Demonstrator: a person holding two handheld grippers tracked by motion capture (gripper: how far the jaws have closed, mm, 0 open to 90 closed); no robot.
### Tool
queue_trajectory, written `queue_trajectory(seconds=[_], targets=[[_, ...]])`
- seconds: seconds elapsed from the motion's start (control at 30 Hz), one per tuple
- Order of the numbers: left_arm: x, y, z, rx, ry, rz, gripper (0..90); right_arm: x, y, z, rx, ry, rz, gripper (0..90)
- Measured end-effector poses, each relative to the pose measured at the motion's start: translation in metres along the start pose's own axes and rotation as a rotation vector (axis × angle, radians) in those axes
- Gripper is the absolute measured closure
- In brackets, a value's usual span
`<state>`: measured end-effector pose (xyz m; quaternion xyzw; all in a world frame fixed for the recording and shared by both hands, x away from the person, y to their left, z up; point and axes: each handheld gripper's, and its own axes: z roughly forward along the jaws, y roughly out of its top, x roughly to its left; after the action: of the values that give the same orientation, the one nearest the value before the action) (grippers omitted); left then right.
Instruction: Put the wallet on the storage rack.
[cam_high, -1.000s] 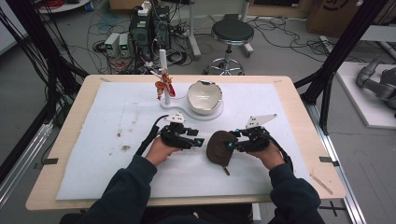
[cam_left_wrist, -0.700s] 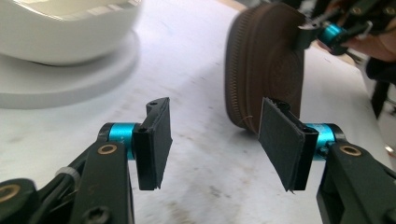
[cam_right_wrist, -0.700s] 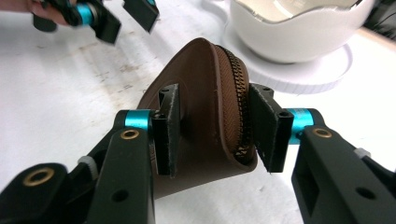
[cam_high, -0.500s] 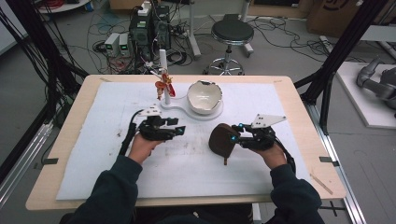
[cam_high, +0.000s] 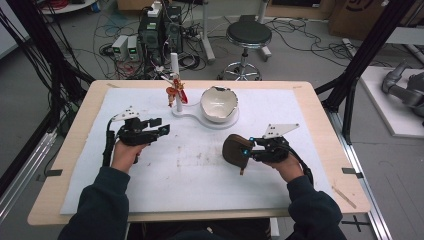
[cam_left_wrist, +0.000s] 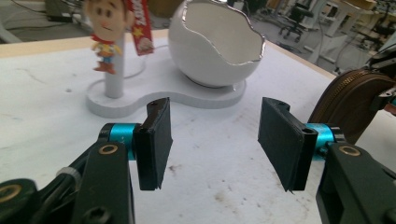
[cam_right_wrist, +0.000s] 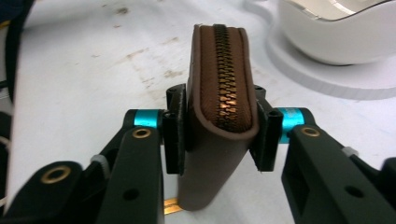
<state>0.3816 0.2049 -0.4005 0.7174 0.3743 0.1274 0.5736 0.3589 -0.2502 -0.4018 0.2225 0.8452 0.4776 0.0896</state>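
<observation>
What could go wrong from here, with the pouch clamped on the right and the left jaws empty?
1. The right gripper pinches the brown zip pouch low on its body, zipper edge toward the camera; it could pivot or slip out.
2. The egg-shaped bowl and the figure on its post stand just beyond both grippers; a forward swing might knock them.
3. The open left gripper points toward the pouch; closing in could bump it.

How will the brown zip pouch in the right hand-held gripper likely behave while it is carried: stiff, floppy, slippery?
The brown zip pouch probably stays fairly stiff: it stands on edge between the jaws of the right hand-held gripper without sagging. It looks slightly compliant, since its padded edge bulges over the pads. Slipping seems unlikely, as the matte leather-like sides are clamped flat, though its weight cannot be judged.
</observation>
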Motion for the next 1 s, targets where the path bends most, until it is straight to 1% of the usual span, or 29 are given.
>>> queue_trajectory(seconds=[0.03, 0.1, 0.2, 0.27, 0.3, 0.37, 0.4, 0.47, 0.5, 0.6, 0.7, 0.77, 0.8, 0.87, 0.93, 0.97, 1.0], targets=[[0.001, 0.0, -0.003, -0.004, 0.012, 0.004, 44.2, -0.001, 0.001, -0.001, -0.007, -0.016, 0.002, 65.3], [0.004, -0.001, -0.01, -0.014, 0.04, 0.016, 44.0, -0.003, 0.004, -0.004, -0.035, -0.03, 0.006, 65.6], [0.01, -0.004, -0.02, -0.025, 0.068, 0.019, 40.3, -0.006, 0.013, -0.007, -0.057, -0.055, -0.013, 65.6], [0.014, -0.007, -0.026, -0.035, 0.1, 0.029, 34.2, -0.01, 0.021, -0.006, -0.071, -0.068, -0.034, 65.5], [0.017, -0.008, -0.028, -0.044, 0.116, 0.031, 27.9, -0.011, 0.026, -0.005, -0.072, -0.069, -0.035, 65.5], [0.022, -0.01, -0.032, -0.054, 0.141, 0.017, 19.2, -0.016, 0.036, -0.003, -0.083, -0.082, -0.06, 65.5], [0.024, -0.01, -0.034, -0.061, 0.151, 0.016, 17.8, -0.018, 0.042, -0.002, -0.085, -0.075, -0.064, 65.5], [0.027, -0.011, -0.037, -0.066, 0.147, 0.017, 17.8, -0.022, 0.054, 0.0, -0.099, -0.081, -0.082, 65.6], [0.028, -0.012, -0.037, -0.065, 0.154, 0.015, 17.8, -0.025, 0.06, 0.0, -0.103, -0.083, -0.091, 65.6], [0.031, -0.015, -0.038, -0.048, 0.16, 0.011, 18.1, -0.031, 0.078, 0.0, -0.129, -0.085, -0.105, 65.6], [0.031, -0.016, -0.038, -0.049, 0.161, 0.004, 18.4, -0.04, 0.097, 0.0, -0.147, -0.111, -0.13, 65.6], [0.031, -0.016, -0.038, -0.05, 0.158, 0.007, 18.9, -0.045, 0.106, 0.002, -0.154, -0.117, -0.127, 65.6], [0.031, -0.017, -0.037, -0.049, 0.153, 0.007, 20.3, -0.049, 0.11, 0.003, -0.16, -0.125, -0.137, 65.6], [0.031, -0.017, -0.037, -0.045, 0.151, 0.006, 21.2, -0.054, 0.117, 0.009, -0.166, -0.134, -0.141, 65.6], [0.032, -0.017, -0.036, -0.043, 0.152, 0.004, 21.2, -0.06, 0.122, 0.016, -0.153, -0.147, -0.172, 65.6], [0.032, -0.017, -0.036, -0.042, 0.152, 0.003, 21.2, -0.062, 0.123, 0.022, -0.159, -0.16, -0.191, 65.6], [0.032, -0.017, -0.036, -0.042, 0.153, 0.001, 21.2, -0.064, 0.124, 0.027, -0.163, -0.169, -0.199, 65.6]])
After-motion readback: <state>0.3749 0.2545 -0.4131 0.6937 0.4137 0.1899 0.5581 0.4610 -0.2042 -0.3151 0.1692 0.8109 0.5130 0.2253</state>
